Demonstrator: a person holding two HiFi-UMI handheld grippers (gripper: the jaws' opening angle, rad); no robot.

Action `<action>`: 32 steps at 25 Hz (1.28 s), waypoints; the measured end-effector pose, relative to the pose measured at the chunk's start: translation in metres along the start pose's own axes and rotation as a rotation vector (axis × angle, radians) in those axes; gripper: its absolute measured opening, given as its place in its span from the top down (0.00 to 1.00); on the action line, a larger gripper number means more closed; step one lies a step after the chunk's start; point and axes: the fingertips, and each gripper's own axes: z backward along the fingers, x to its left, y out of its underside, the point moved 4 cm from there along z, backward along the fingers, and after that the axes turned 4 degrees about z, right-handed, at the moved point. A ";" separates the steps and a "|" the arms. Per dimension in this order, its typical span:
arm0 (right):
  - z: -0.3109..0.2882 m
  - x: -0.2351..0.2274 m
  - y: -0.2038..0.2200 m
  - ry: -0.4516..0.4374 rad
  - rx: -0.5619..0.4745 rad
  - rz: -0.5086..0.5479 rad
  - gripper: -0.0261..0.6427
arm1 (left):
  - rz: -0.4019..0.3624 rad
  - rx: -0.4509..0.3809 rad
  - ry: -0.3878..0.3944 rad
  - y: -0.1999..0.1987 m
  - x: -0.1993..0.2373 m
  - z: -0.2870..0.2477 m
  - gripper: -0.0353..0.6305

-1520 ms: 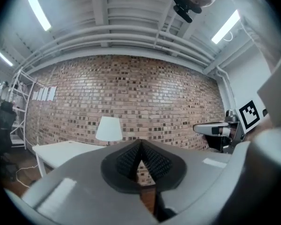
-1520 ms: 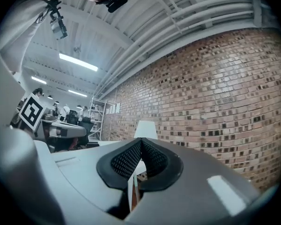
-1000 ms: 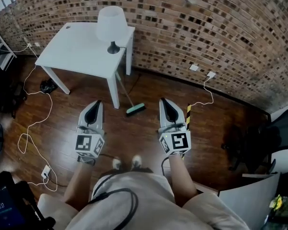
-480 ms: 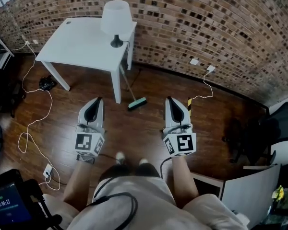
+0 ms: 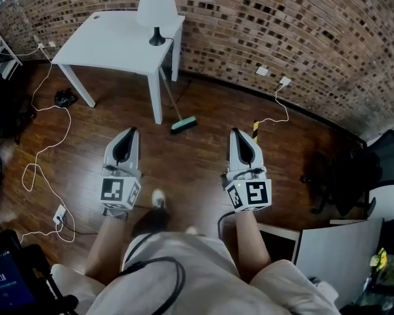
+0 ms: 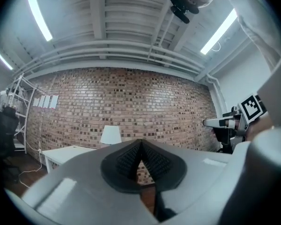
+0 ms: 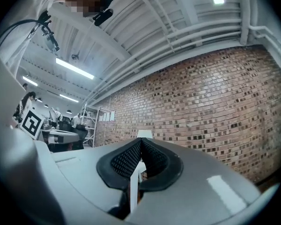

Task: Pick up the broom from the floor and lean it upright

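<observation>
The broom (image 5: 173, 105) sits on the floor (image 5: 203, 159) just right of the white surface (image 5: 108, 41), its handle angled under the near edge. The left hand-held gripper (image 5: 130, 133) and right hand-held gripper (image 5: 237, 134) are clenched empty, well short of it. Raising the handle carelessly could bump the surface and tip the lamp (image 5: 156, 8).

Dark brown wooden plank floor (image 5: 203, 156): glossy, with soft reflections. Red-brown brick wall (image 5: 302, 38): rough, matt. White square table (image 5: 105, 44): smooth, matt. Grey left tool (image 5: 132, 131) and grey right tool (image 5: 235, 132): smooth plastic shells with a slight sheen; black pads (image 6: 125, 161) finely ribbed, matt.
</observation>
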 end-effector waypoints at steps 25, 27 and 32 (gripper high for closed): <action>0.157 0.003 -0.023 -0.102 0.031 0.011 0.94 | -0.044 -0.003 -0.069 -0.019 -0.120 0.117 0.94; 0.154 0.001 -0.024 -0.103 0.033 0.006 0.94 | -0.042 0.000 -0.070 -0.019 -0.117 0.112 0.94; 0.147 0.005 -0.019 -0.108 0.046 0.000 0.94 | -0.028 0.016 -0.055 -0.014 -0.115 0.109 0.94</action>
